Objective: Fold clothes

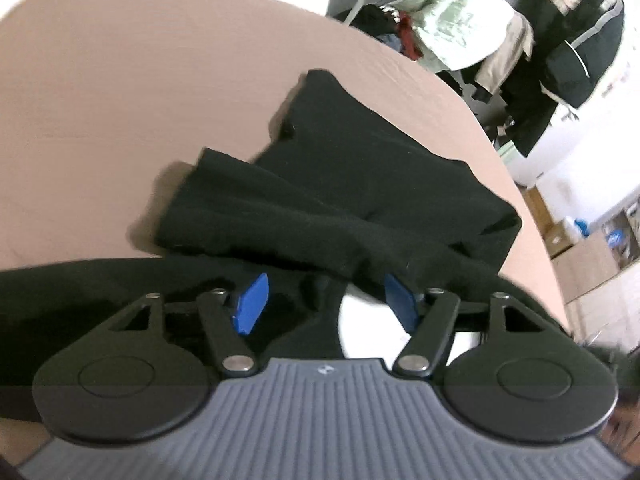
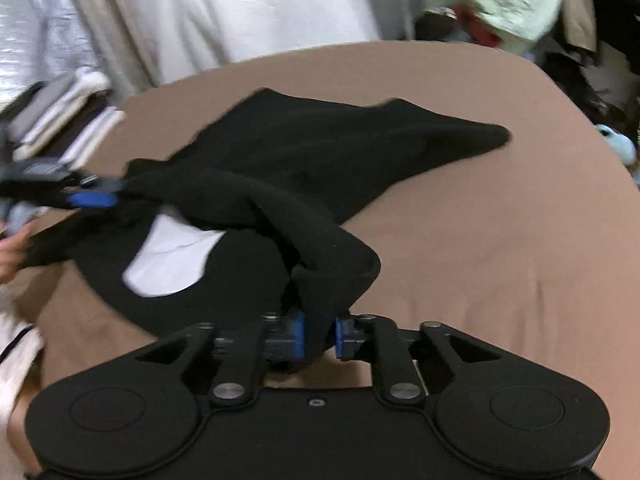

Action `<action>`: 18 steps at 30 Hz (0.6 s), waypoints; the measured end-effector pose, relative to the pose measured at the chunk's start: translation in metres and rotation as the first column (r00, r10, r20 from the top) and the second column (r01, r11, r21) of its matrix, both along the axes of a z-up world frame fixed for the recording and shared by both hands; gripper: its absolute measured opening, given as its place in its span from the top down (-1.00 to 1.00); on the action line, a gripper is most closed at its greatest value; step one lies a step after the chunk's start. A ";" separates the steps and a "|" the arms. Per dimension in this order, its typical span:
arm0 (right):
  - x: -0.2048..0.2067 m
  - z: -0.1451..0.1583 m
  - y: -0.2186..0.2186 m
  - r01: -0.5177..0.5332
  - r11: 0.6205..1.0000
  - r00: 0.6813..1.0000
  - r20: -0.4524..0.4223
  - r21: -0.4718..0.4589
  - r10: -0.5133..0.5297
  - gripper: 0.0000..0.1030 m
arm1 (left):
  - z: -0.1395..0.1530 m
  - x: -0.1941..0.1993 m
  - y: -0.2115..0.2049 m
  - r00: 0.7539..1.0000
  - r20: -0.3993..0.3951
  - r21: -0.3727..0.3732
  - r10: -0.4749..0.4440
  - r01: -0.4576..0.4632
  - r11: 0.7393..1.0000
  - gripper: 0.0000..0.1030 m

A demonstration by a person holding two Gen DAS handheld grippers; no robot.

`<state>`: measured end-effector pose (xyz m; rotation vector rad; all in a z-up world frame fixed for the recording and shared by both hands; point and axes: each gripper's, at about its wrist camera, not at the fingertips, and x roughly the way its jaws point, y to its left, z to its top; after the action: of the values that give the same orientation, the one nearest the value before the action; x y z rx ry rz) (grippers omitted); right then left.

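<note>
The fold looked barely half done. The black knit garment (image 2: 312, 148) lay rumpled on the tan sheet (image 2: 500, 248), one end spread flat and the near end doubled into a thick soft roll beside a white patch (image 2: 168, 256). The right gripper (image 2: 319, 338) pinched that rolled hem. The left gripper (image 1: 324, 300) stood spread, loose cloth draped between its blue pads (image 1: 252, 302). Smoothing and squaring remained.

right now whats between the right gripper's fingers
A bunched fold of the black garment sits between the right gripper fingers, seen in the right wrist view; the pads press on it.
</note>
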<state>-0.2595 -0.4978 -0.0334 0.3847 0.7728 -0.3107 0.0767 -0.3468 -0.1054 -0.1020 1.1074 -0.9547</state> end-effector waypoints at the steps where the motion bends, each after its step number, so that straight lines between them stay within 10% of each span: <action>1: -0.007 0.003 0.000 -0.004 1.000 0.999 0.044 -0.002 0.004 0.35 | -0.005 0.005 -0.006 0.999 -0.019 0.008 0.027 -0.026 1.000 -0.42; 5: -0.019 0.010 -0.005 0.029 0.999 0.984 0.173 0.021 -0.032 0.16 | -0.026 0.018 -0.033 0.996 -0.041 0.055 0.075 -0.072 0.996 -0.37; 7: -0.022 0.012 -0.006 0.042 0.999 0.978 0.207 -0.011 -0.039 0.10 | -0.027 0.013 -0.043 0.999 0.012 0.074 0.044 -0.045 0.996 0.17; 8: -0.019 0.013 -0.007 0.042 0.999 0.976 0.215 -0.021 -0.037 0.07 | -0.026 0.009 -0.046 0.999 0.048 0.084 0.021 -0.025 0.996 0.92; 18: 0.022 -0.005 0.016 -0.041 0.988 0.982 0.177 -0.148 0.067 0.05 | 0.010 -0.036 -0.044 0.951 0.298 0.069 -0.086 0.068 0.995 0.93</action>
<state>-0.2374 -0.4821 -0.0388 0.2512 0.5773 -0.2743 0.0406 -0.3910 -0.0954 0.1326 0.8604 -0.9707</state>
